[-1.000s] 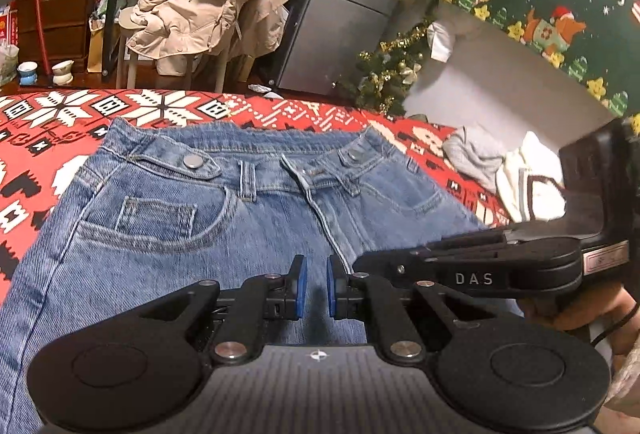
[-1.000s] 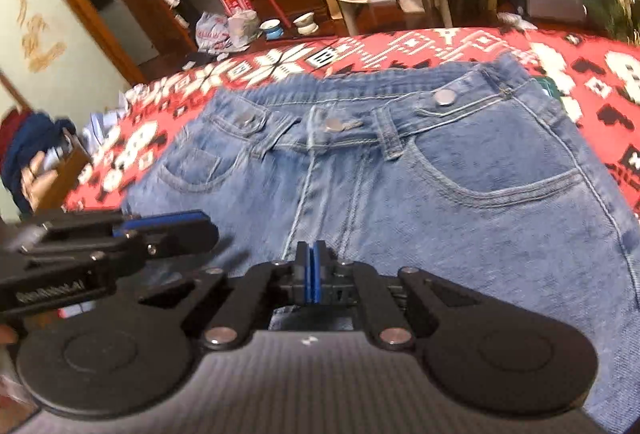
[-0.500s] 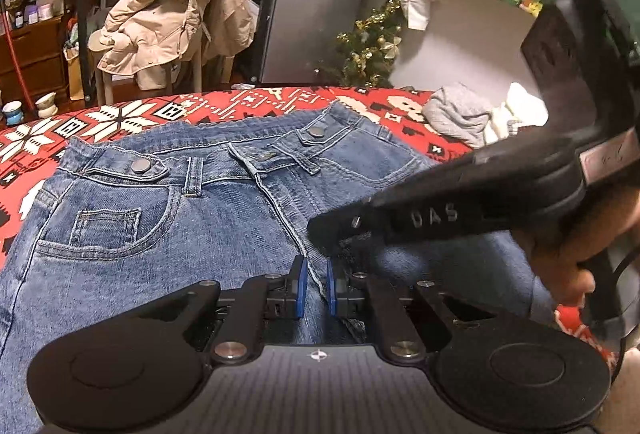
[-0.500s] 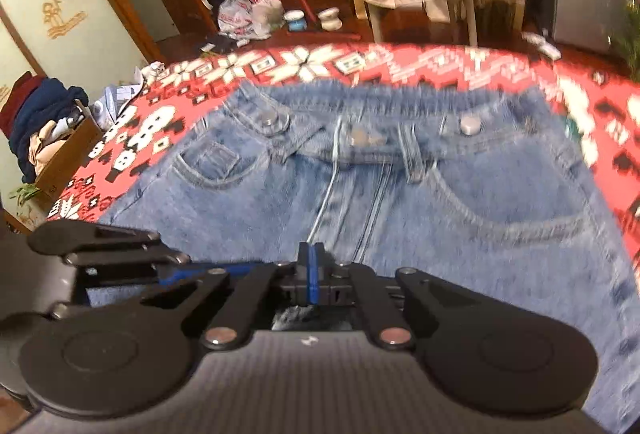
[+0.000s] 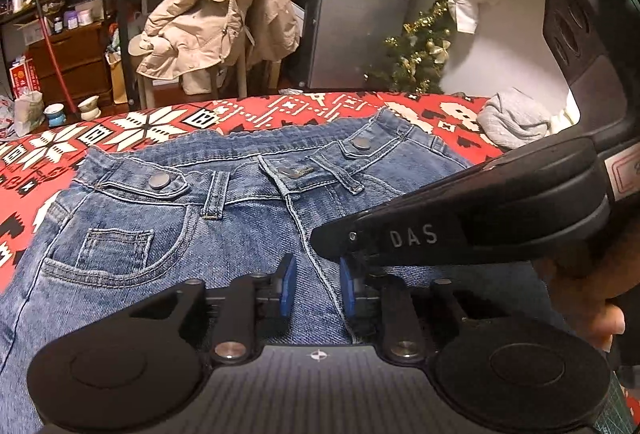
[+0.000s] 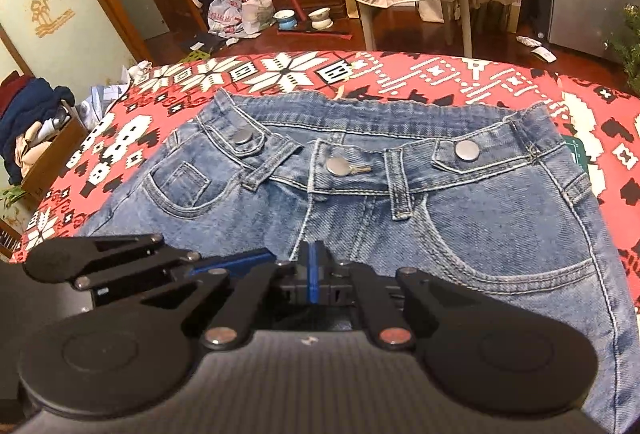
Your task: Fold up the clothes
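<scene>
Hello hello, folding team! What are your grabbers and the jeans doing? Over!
Left gripper just opening, nothing pinched. Right gripper shut, empty. Jeans flat, unfolded, on red blanket. Nothing in the way.

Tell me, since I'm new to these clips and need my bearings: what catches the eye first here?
A pair of blue jeans lies front up across a red patterned blanket, waistband away from the cameras. Both grippers hover low over the fly seam: the left gripper with its jaws a little apart, just opened, nothing between them, the right gripper shut. Behind, a beige coat hangs over a chair.
</scene>
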Demonstrator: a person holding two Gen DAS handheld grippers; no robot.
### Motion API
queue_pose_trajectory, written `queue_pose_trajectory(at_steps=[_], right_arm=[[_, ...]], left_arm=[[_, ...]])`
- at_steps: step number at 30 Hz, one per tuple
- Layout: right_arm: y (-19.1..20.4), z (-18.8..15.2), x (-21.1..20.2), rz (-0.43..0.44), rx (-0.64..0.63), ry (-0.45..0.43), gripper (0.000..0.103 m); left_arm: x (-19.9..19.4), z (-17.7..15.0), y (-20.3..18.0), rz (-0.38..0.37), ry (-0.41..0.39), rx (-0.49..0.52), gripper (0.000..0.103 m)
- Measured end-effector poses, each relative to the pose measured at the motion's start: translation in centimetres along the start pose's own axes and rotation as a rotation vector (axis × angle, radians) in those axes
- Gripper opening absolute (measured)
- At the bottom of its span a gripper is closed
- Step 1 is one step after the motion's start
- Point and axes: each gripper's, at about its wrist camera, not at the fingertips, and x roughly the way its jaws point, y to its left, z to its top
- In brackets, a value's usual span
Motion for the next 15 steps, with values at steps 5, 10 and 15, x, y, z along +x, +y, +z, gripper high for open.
queue_pose_trajectory(at_steps=[5,10,15], right_arm=[[-0.3,0.6,0.1,-0.017,0.001,-0.025,0.0],[-1.0,1.4,0.9,-0.032,0.028,-0.027,0.0],[-1.9,1.2,-1.3,-0.036,0.075,-0.039,0.003]], left_arm=[[-0.2,-0.3,0.6,-0.01,-0.015,-0.083,0.015],[-0.2,-0.3,2.0,-0.057,-0.004,-0.208,0.015],[-1.5,-0.8,5.6,-0.2,-0.015,-0.426,0.004]])
